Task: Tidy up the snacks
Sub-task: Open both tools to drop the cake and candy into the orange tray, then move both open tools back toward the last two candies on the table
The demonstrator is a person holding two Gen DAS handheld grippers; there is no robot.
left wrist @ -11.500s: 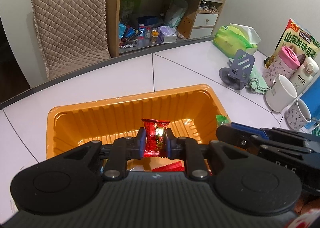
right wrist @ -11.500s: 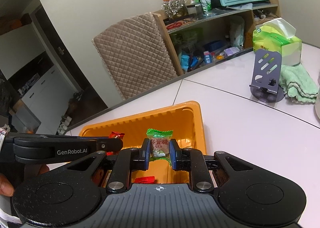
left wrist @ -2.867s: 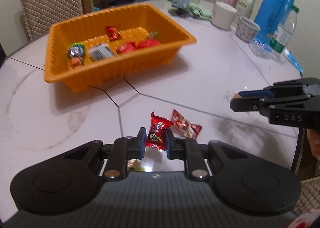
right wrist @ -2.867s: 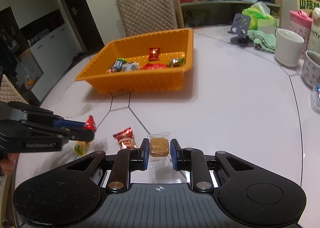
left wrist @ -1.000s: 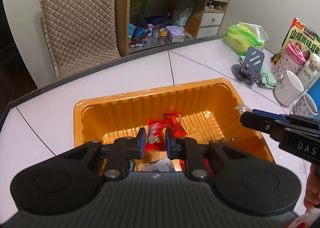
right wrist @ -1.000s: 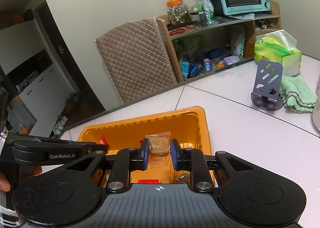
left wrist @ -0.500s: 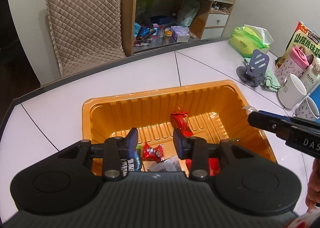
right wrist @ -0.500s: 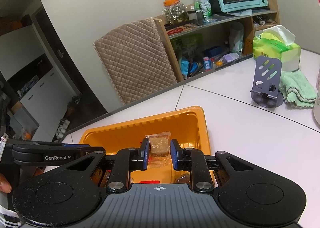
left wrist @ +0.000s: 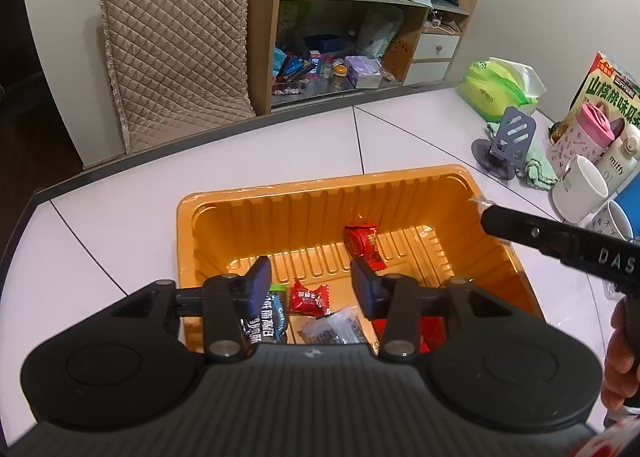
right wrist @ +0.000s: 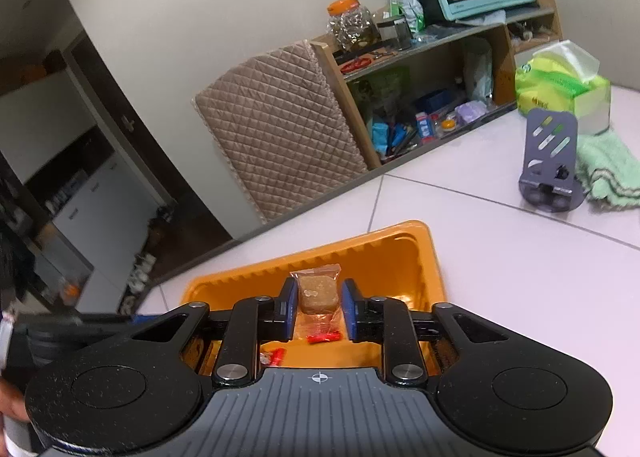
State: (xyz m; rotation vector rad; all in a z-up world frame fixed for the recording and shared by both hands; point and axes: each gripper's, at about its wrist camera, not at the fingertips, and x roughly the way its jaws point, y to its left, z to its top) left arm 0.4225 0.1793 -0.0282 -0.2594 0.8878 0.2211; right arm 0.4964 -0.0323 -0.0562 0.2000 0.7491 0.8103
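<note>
Since the left tongs (left wrist: 311, 284) parted, red candy (left wrist: 308, 297) lies in tray (left wrist: 400, 185).

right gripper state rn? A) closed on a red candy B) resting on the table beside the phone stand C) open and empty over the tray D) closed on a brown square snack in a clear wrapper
D: in the right wrist view the right gripper has its blue pads against a brown square snack in a clear wrapper, held above the orange tray.
</note>
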